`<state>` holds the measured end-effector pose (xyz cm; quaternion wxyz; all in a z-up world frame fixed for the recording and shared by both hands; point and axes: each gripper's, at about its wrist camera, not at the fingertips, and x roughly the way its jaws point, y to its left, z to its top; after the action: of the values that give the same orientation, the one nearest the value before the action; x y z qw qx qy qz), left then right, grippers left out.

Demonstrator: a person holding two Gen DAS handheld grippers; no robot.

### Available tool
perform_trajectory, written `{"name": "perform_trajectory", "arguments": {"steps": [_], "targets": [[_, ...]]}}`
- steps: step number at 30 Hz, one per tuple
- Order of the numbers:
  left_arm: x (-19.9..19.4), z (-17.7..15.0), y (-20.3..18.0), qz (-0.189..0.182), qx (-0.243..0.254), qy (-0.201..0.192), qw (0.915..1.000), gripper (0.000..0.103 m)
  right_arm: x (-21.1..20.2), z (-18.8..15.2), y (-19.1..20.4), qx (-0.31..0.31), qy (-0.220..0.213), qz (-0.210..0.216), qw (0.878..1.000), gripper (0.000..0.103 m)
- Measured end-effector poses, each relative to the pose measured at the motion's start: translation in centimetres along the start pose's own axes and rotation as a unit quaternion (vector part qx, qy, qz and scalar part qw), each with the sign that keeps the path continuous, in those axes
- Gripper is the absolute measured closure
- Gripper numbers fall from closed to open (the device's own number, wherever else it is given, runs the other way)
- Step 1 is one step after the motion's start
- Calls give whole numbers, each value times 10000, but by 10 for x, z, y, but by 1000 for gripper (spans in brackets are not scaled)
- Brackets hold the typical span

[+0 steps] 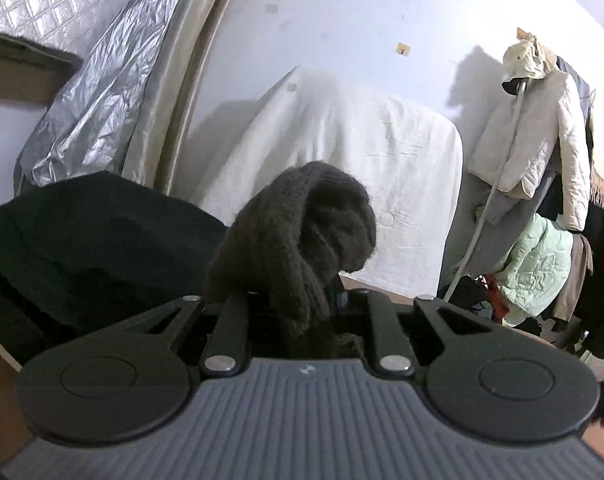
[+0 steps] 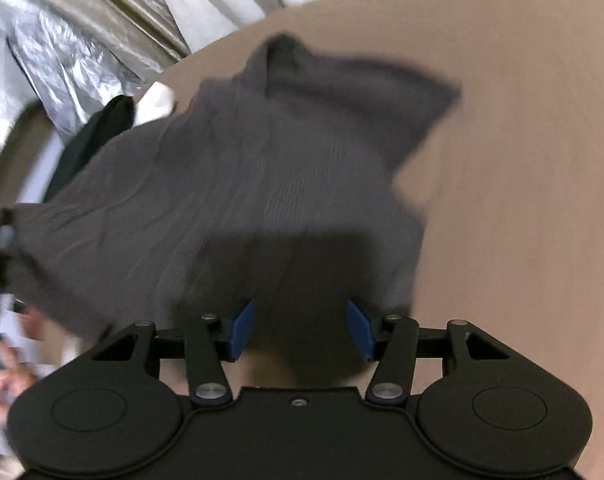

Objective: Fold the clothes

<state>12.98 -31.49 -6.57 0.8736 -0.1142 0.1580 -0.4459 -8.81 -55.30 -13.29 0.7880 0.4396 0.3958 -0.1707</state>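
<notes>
Left gripper (image 1: pixel 302 300) pinches a bunched fold of the dark grey knit sweater (image 1: pixel 297 236), which humps up over its fingers. Right gripper (image 2: pixel 299 326) stands spread, blue pads (image 2: pixel 241 328) apart, just above the sweater's near edge. Blurred, the sweater (image 2: pixel 237 184) lies on the tan desk (image 2: pixel 522 160), running from the near left toward a point at the far middle. Bare desk opens to the right. Behind hang a white sheet (image 1: pixel 362 168) and a pale jacket (image 1: pixel 534 140).

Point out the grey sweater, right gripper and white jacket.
grey sweater (image 2: pixel 237 184): right wrist view, middle of its knit body.
right gripper (image 2: pixel 300 330): right wrist view, midway between blue fingertips.
white jacket (image 1: pixel 538 140): left wrist view, quilted front.
</notes>
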Motion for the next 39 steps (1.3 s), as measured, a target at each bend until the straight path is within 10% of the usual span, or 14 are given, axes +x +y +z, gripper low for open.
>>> {"name": "perform_trajectory", "arguments": {"steps": [7, 12, 17, 23, 31, 39], "targets": [[5, 4, 8, -798, -525, 266, 9951, 86, 52, -40, 6, 407, 610, 1297, 9888, 40], [2, 1, 7, -840, -389, 296, 9953, 86, 86, -40, -13, 1292, 155, 1729, 9763, 40], [-8, -3, -3, -1214, -224, 352, 9917, 87, 70, -8, -12, 607, -986, 887, 9893, 86], [-33, -5, -37, -1921, 78, 230, 9811, 88, 17, 1, 18, -355, -1849, 69, 9821, 89], [-54, -1, -94, -2796, 1, -18, 9601, 92, -119, 57, 2, -605, -2596, 0, 9638, 100], [-23, -49, -172, -3294, -30, 1611, 9303, 93, -136, 45, 12, -1211, -1937, 516, 9722, 92]]}}
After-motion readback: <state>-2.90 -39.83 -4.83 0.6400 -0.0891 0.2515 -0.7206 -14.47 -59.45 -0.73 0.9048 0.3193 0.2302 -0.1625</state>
